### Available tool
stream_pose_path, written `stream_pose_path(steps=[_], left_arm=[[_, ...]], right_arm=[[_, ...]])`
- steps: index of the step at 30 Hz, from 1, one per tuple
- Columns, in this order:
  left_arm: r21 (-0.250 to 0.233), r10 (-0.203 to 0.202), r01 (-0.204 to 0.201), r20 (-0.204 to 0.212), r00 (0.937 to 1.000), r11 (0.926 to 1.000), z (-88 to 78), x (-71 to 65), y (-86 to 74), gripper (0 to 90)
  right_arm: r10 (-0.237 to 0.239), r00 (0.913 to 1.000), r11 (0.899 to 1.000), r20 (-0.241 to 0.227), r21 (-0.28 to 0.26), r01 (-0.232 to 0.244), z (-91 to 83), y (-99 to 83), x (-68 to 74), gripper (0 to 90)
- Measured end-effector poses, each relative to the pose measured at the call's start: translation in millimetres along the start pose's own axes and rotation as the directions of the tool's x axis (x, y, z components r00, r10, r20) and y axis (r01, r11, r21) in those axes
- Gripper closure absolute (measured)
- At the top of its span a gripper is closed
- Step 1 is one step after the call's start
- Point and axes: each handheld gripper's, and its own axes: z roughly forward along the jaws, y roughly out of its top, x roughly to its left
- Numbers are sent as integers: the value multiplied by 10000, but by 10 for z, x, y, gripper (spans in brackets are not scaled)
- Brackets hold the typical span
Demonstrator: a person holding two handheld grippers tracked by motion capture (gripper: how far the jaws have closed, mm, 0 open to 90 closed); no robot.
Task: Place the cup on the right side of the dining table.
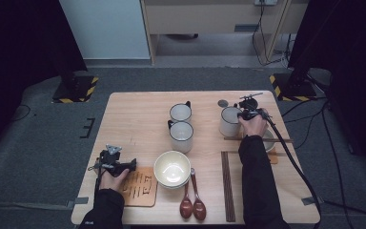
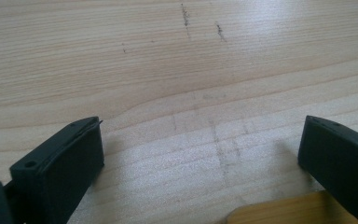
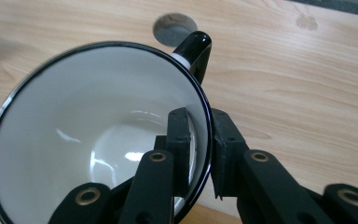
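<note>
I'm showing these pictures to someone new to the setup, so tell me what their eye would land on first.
First, the right gripper at the table's far right, shut on the rim of a white mug, one jaw inside and one outside. Next, the pale bowl near the front edge, with two brown spoons in front of it. The left gripper sits open over bare table at front left.

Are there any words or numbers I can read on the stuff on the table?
Wooden mat: dark cut-out marks that look like characters, too small and blurred to read.
Mugs, bowl, spoons: no writing visible.
No readable text anywhere else.
</note>
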Motion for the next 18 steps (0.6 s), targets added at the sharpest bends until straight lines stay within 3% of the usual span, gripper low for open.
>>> stream_pose_path(steps=[3,4,8,12,18], left_arm=[[1,-1,1,1,10000,10000,0,0,0,0],[-1,-2,2,0,10000,10000,0,0,0,0],[0,2,-2,-2,10000,10000,0,0,0,0],[-1,-10,10,-14,10000,10000,-1,-2,-1,0],[1,-14,14,-17,10000,10000,-1,-2,-1,0]], right_arm=[[-66,10000,9995,-9,-316,66,-29,9,2,790],[-274,9996,9975,105,-643,280,-82,29,13,737],[-510,9983,9945,272,-901,533,-173,44,19,660],[-795,9965,9868,253,-1396,822,-339,11,35,519],[-843,9964,9741,-3,-2108,824,-566,-26,60,381]])
